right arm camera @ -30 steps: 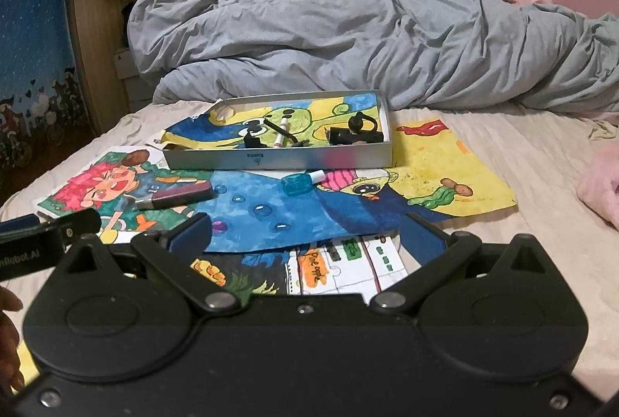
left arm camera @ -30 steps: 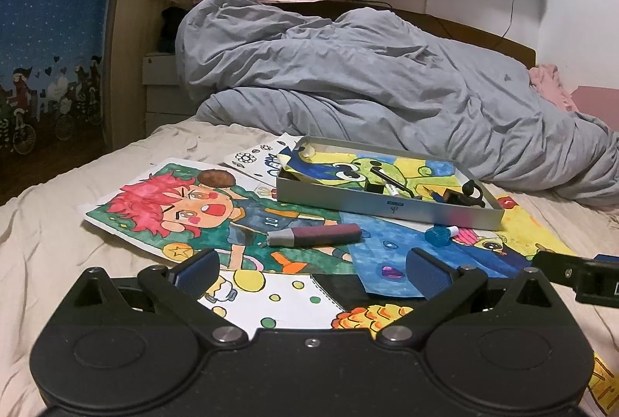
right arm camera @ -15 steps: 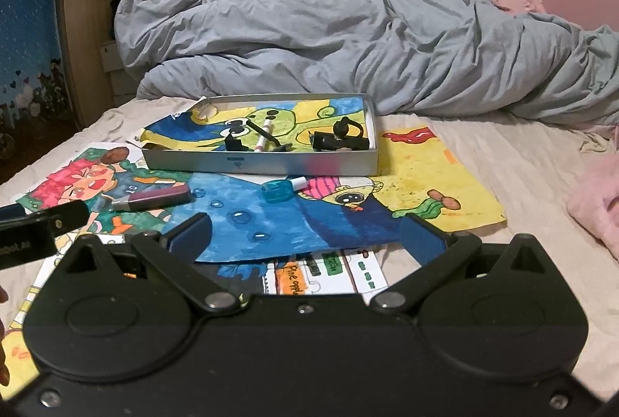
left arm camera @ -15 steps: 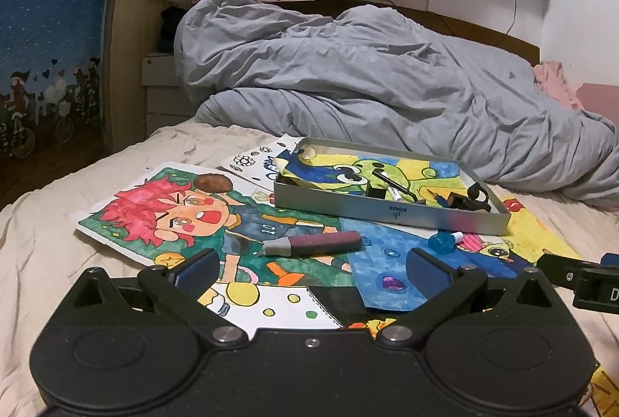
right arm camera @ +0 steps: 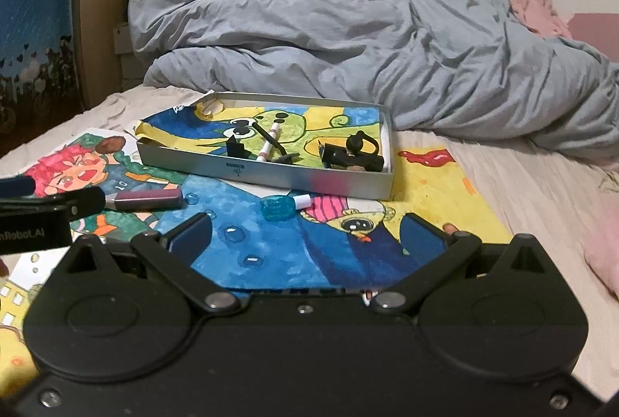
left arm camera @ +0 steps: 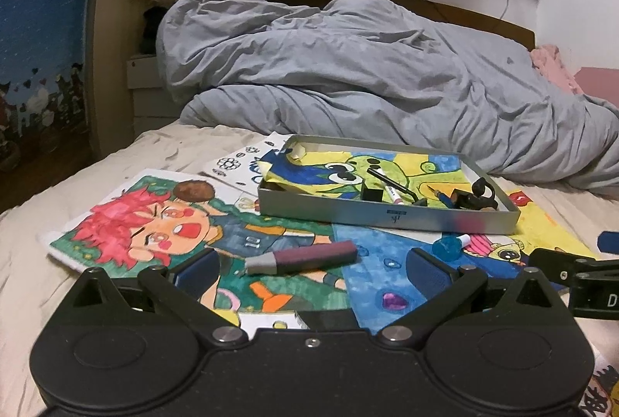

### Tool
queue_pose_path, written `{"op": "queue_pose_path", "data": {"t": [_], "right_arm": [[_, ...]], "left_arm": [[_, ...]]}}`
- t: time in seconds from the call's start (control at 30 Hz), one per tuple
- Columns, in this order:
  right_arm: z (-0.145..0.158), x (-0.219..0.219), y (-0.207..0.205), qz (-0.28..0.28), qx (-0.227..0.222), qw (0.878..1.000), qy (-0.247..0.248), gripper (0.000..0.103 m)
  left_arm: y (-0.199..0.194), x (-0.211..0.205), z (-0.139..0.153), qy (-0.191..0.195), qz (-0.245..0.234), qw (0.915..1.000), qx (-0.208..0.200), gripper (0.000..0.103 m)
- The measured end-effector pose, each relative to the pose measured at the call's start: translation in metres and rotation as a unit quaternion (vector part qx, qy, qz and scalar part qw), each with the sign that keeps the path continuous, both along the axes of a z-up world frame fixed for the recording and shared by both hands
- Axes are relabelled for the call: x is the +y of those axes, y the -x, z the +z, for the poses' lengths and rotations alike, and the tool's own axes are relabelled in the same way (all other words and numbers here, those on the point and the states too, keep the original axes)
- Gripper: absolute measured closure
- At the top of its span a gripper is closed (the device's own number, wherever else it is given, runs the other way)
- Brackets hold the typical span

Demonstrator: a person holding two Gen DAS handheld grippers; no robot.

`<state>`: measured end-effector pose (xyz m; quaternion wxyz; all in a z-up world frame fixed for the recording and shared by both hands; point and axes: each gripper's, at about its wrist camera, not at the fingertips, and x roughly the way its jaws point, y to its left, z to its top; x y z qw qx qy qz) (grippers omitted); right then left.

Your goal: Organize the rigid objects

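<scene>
- The left gripper (left arm camera: 311, 268) is hovering low over the bed (left arm camera: 35, 285) with its jaws spread wide and nothing between them.
- A maroon marker (left arm camera: 301, 257) is lying on the drawings just ahead of the gap between its blue pads (left arm camera: 195, 271), grey tip pointing left, touching neither pad.
- The right gripper (right arm camera: 307, 237) is likewise hanging with jaws released and empty above a blue painted sheet (right arm camera: 271, 246).
- A small teal bottle (right arm camera: 276, 208) with a white cap is lying on its side just ahead of the right gripper, close to the front wall of the tin (right arm camera: 271, 177).
- The tin, a shallow silver tray, is sitting on the overlapping drawings, lined with a green-and-yellow picture.
- Inside it, a white pen (right arm camera: 269, 142) and a dark stick are lying crossed near the middle; a black clip-like piece (right arm camera: 350, 155) is resting at the right end, and a small black block (right arm camera: 234, 148) sits to the left of the pen.
- A drawing of a red-haired figure (left arm camera: 154, 223) is spreading out to the left, under the marker.
- A rumpled grey duvet (left arm camera: 367, 80) is filling the bed behind the tin.
- In the right wrist view, the left gripper's black finger is showing at the left edge, near the marker.
</scene>
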<state>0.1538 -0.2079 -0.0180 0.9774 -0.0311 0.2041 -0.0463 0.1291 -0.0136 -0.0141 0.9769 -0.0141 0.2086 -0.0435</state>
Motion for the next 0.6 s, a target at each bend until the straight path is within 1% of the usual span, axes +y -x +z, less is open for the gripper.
{"op": "queue_pose_path", "data": {"t": [0.3, 0.47, 0.6], "right_arm": [[-0.016, -0.004, -0.043, 0.029, 0.035, 0.999, 0.014, 0.001], [-0.029, -0.007, -0.069, 0.031, 0.059, 0.998, 0.019, 0.001], [-0.036, -0.009, -0.086, 0.046, 0.069, 0.996, 0.015, 0.001]], "left_arm": [[-0.043, 0.008, -0.012, -0.016, -0.029, 0.9993, 0.017, 0.001], [-0.077, 0.014, -0.021, -0.038, -0.068, 0.9962, 0.037, 0.001], [-0.102, 0.016, -0.029, -0.041, -0.098, 0.9929, 0.054, 0.001]]}}
